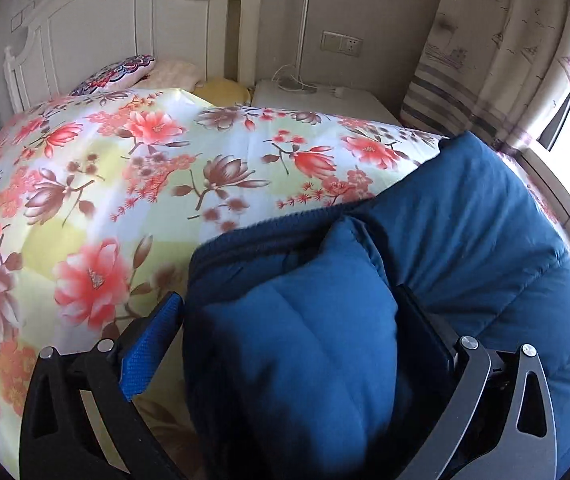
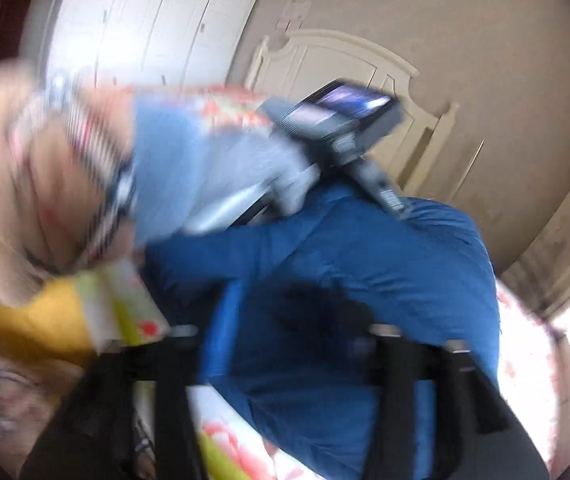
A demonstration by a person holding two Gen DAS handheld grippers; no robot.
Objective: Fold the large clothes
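The blue padded jacket [image 1: 465, 220] lies bunched on the floral bedspread [image 1: 105, 168] and looks soft, bulky and light, so a pinch on a thick fold or hem should serve best. The left gripper [image 1: 285, 320], tilted downward, has wide jaws straddling a puffy fold, though whether they press it is unclear. The right gripper [image 2: 297, 344] is blurred over the jacket, so its state cannot be told; a gloved hand [image 2: 213, 168] carries the left one.
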